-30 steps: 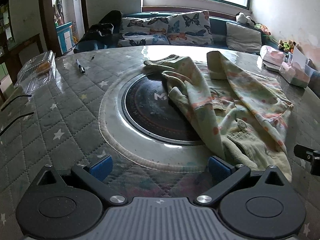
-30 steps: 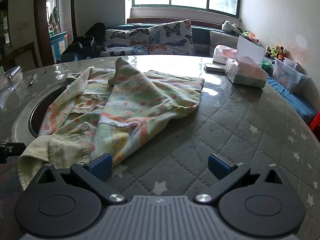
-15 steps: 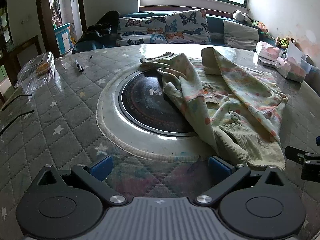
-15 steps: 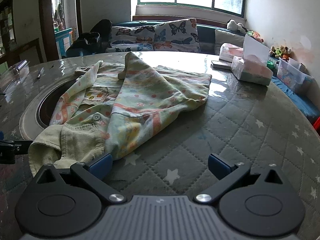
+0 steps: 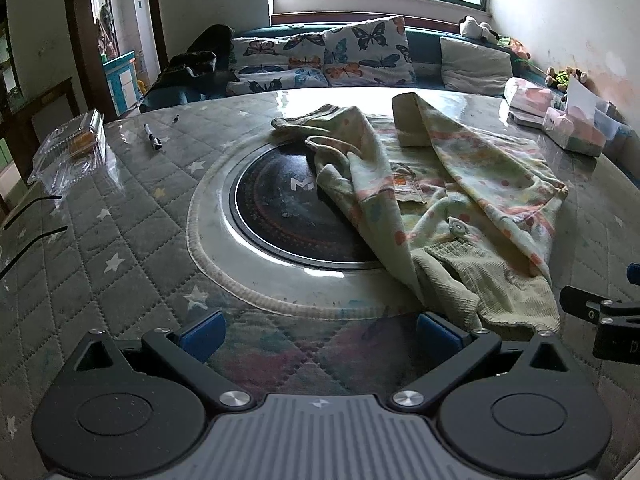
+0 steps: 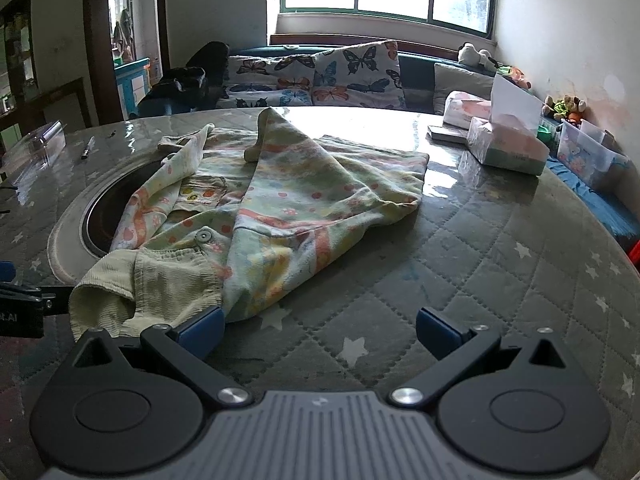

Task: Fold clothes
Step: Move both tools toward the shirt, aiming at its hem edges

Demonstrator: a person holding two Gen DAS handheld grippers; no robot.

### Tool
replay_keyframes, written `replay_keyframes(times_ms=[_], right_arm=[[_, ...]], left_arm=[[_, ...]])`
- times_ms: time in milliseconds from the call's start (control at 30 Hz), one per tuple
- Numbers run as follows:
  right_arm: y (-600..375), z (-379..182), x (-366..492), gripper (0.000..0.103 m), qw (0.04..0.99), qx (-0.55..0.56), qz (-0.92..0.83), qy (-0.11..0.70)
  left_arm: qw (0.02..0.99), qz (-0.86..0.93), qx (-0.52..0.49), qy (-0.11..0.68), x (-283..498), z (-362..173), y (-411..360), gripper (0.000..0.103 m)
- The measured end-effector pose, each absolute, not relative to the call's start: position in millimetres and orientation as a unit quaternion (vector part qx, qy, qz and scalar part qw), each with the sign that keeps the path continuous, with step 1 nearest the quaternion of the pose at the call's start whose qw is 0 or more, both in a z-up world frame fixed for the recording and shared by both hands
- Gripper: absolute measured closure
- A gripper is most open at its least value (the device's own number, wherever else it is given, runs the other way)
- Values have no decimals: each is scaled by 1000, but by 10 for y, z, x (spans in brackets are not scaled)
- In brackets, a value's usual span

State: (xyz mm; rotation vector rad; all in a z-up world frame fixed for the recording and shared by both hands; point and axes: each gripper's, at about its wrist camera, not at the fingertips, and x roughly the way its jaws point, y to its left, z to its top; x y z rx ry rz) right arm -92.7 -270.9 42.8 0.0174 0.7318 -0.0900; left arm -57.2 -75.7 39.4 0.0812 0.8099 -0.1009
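Note:
A pale green child's jacket (image 5: pixel 452 184) with pastel spots and a ribbed hem lies crumpled on the round table, partly over the black hotplate (image 5: pixel 288 212). It also shows in the right wrist view (image 6: pixel 280 204). My left gripper (image 5: pixel 318 330) is open and empty, its right fingertip just short of the ribbed hem (image 5: pixel 492 288). My right gripper (image 6: pixel 318 328) is open and empty, its left fingertip at the hem corner (image 6: pixel 160 288). Each gripper shows at the edge of the other's view.
The table has a quilted star-pattern cover (image 6: pixel 460 280). A clear plastic box (image 5: pixel 70 148) and a marker pen (image 5: pixel 152 136) lie at the left. Tissue packs (image 6: pixel 506 148) stand at the right. A sofa with butterfly cushions (image 5: pixel 328 56) is behind.
Both grippers have drawn back and slightly up from the jacket, so it sits farther away in both views. The jacket has not moved. Both stay open.

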Motion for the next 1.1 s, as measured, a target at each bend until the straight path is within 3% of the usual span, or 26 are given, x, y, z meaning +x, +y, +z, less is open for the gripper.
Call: replay_keyframes(times_ms=[1100], right_arm=[[-2696,496,-744,0,933,-3,-27,359]], left_arm=[[921,-53,63,380,-411,508,-824,0]])
